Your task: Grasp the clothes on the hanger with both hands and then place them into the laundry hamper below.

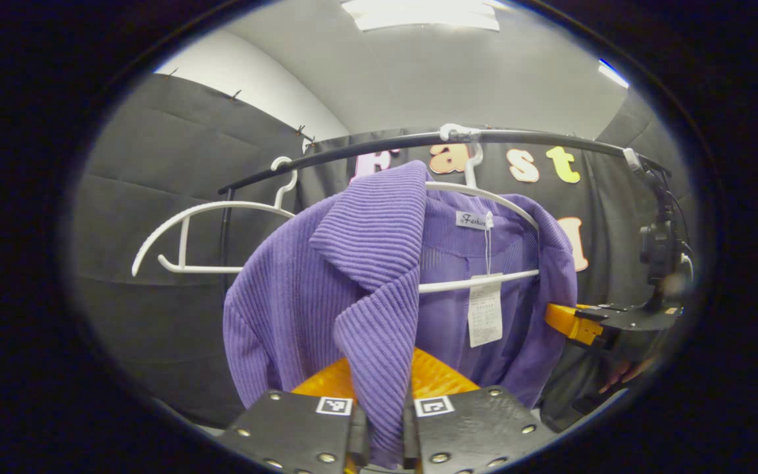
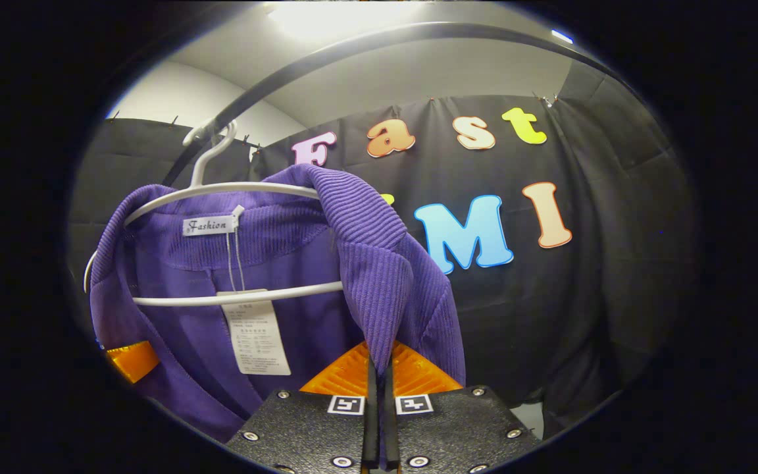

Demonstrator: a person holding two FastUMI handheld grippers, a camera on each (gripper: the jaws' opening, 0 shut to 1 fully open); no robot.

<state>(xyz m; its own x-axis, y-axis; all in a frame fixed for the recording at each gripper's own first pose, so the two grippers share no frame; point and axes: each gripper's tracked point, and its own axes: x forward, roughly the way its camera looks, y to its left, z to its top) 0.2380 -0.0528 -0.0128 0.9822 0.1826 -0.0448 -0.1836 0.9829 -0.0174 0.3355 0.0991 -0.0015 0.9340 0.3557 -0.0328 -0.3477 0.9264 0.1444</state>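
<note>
Now | your left hand-held gripper (image 1: 384,421) is pinching the purple ribbed-knit jacket (image 1: 372,263) lapel | your right hand-held gripper (image 2: 379,401) is pinching the other lapel | jacket is hanging on the white plastic hanger (image 2: 234,191)

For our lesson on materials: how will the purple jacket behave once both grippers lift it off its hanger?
The purple jacket will probably sag: its lapels already fold limply. Ribbed fabric likely resists slipping where the left gripper and right gripper pinch it. It may snag on the hanger.

Jacket on hanger, on rail.
The purple ribbed jacket (image 1: 379,289) hung on a white plastic hanger (image 1: 484,194) under the dark metal rail (image 1: 366,146); an empty white hanger (image 1: 201,217) at nine o'clock.
</note>
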